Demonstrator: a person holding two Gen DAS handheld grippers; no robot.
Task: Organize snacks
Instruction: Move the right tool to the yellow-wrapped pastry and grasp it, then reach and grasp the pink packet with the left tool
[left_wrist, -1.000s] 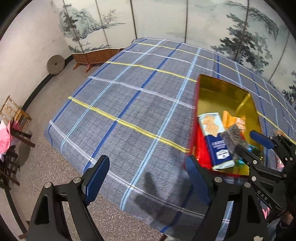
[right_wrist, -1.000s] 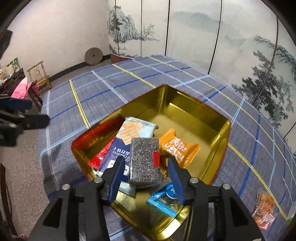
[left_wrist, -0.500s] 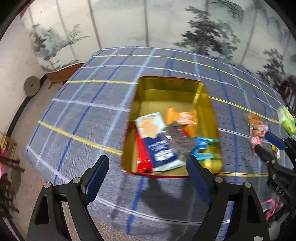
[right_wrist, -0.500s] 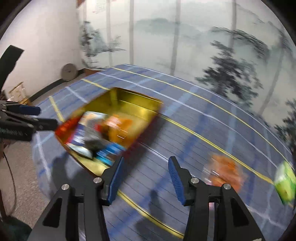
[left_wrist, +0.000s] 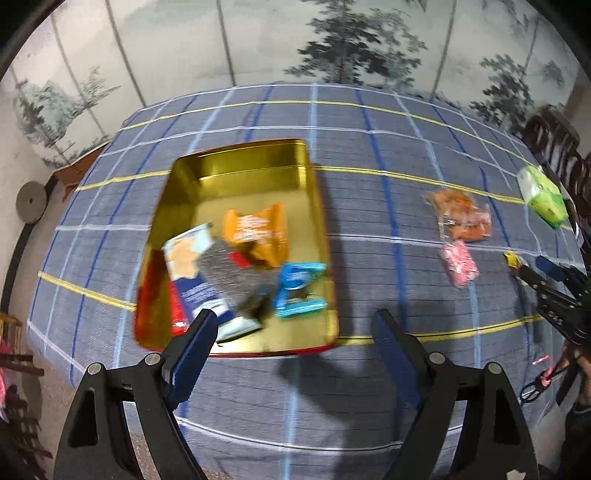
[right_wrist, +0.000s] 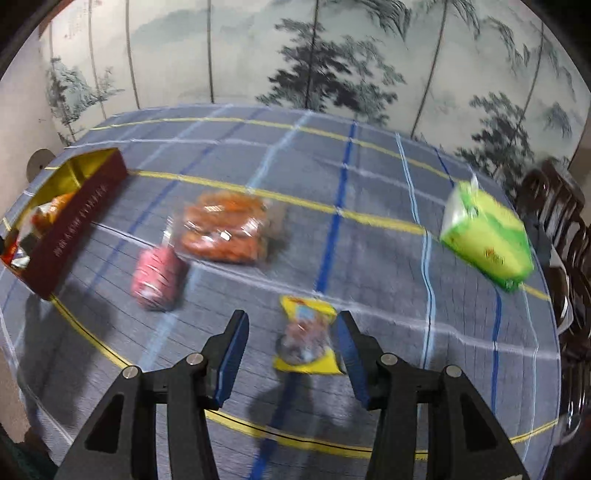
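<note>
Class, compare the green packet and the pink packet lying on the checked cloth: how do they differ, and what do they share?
The green packet looks bulkier and boxier; the pink packet is smaller and rounder. The green packet lies far from the gold tin; the pink packet lies nearer it, beside the orange bag. Both still lie outside the tin.

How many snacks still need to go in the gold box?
Done: several packets lie in the gold tin. In hand: nothing; the right gripper hangs open over the yellow packet. Left: that one, the pink packet and the orange bag. The green pack might be tissues.
</note>
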